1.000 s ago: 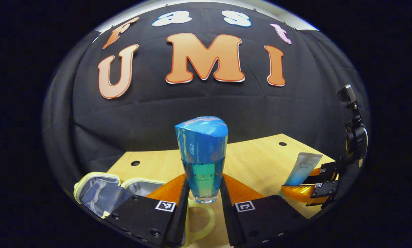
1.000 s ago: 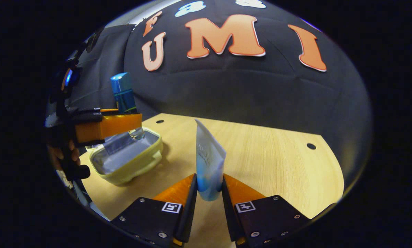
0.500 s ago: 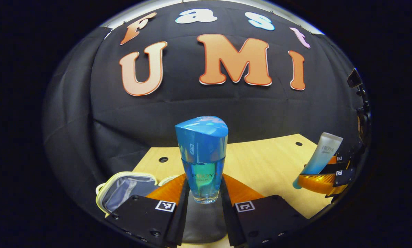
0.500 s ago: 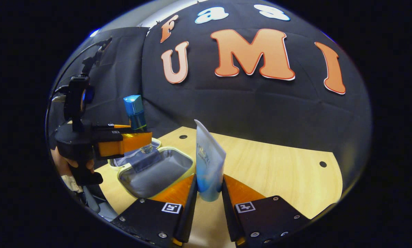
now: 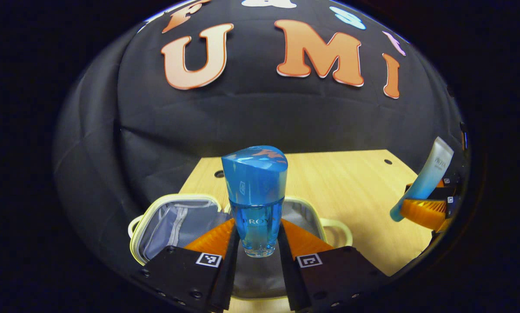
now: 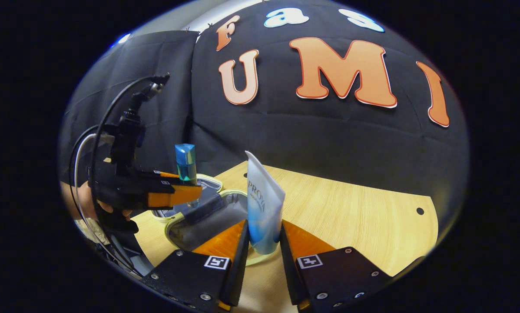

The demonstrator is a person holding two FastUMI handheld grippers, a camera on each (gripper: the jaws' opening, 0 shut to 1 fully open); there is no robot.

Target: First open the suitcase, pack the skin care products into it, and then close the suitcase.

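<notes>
You are holding the left claw [image 5: 257,252] closed on the blue bottle [image 5: 255,198], with both fingers [image 5: 225,265] pressing on its lower sides. The bottle is standing upright in the grip, blue cap uppermost, its clear base raised above the open suitcase [image 5: 177,217]. The suitcase is lying open on the worktop [image 5: 351,191] directly below this claw, with a pale yellow rim and grey lining, and a handle loop is showing on each side.

You are holding the right claw [image 6: 264,256] closed on the white-and-blue tube [image 6: 263,204], both fingers pressing on its lower end. The tube is standing nearly upright, crimped end up. In the right gripper view, its capped end is hanging just over the near edge of the suitcase [image 6: 207,217].

In the same view, the left claw [image 6: 179,195] is sitting farther off at left, with a hand [image 6: 88,202] gripping its handle and the bottle [image 6: 186,163] above the far half of the case. In the left gripper view, the right claw [image 5: 425,211] is carrying the tube [image 5: 425,182] tilted, above the worktop's right edge.
</notes>
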